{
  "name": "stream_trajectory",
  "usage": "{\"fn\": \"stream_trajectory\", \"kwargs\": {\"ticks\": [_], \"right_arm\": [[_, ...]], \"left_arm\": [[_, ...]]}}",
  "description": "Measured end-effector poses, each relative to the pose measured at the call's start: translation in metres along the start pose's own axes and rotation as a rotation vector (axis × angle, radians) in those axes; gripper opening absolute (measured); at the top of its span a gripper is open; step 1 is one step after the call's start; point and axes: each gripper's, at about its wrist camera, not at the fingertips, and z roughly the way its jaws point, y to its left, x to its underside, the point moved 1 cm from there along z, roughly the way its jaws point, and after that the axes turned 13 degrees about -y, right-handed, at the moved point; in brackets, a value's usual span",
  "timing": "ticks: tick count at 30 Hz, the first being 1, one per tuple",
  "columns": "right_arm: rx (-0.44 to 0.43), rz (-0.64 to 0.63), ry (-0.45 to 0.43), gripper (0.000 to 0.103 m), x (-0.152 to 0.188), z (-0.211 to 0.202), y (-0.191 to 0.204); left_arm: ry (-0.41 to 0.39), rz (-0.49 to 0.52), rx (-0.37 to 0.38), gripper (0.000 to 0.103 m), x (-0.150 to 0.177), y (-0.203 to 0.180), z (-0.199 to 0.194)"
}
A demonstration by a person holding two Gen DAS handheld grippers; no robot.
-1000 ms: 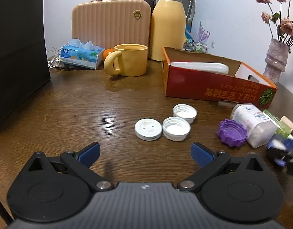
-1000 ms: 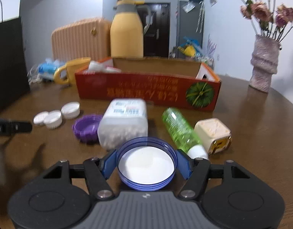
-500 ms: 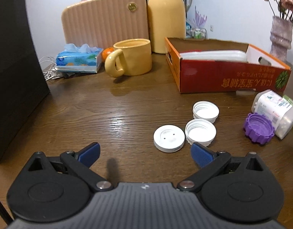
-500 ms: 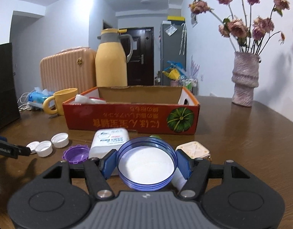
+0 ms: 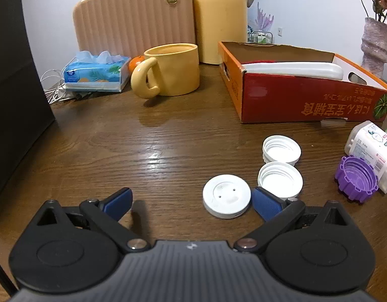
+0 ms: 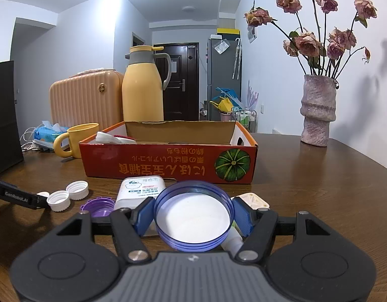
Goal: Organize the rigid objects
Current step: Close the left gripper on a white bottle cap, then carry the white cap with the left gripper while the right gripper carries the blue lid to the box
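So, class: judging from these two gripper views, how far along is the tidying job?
Done: a white tray already lies in the red cardboard box. In hand: the right gripper clamps a blue lid; the left gripper is open beside the flat white cap. Left: two ribbed white caps, the purple cap and the white bottle lie on the table.
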Motion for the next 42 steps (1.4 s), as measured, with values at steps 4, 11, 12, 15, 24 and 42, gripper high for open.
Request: {"fn": "stream_trajectory", "kwargs": {"ticks": [4, 11, 12, 15, 24, 42], "right_arm": [[0.002, -0.002, 0.002, 0.066, 0.0, 0.0, 0.0], [0.008, -0.009, 0.005, 0.066, 0.0, 0.0, 0.002], [0.008, -0.01, 0.004, 0.066, 0.0, 0.0, 0.002], [0.009, -0.01, 0.006, 0.066, 0.0, 0.0, 0.002], [0.006, -0.01, 0.007, 0.066, 0.0, 0.0, 0.002], [0.007, -0.021, -0.016, 0.066, -0.001, -0.004, 0.003]], "left_arm": [[-0.005, 0.004, 0.019, 0.096, 0.0, -0.002, 0.001], [-0.024, -0.007, 0.119, 0.049, 0.0, -0.007, -0.003], [-0.028, -0.003, 0.132, 0.04, 0.0, -0.009, -0.005], [-0.037, 0.005, 0.15, 0.04, 0.0, -0.012, -0.007], [-0.044, 0.013, 0.138, 0.04, 0.001, -0.013, -0.01], [-0.173, -0.05, 0.039, 0.04, -0.004, -0.01, -0.046]]}}
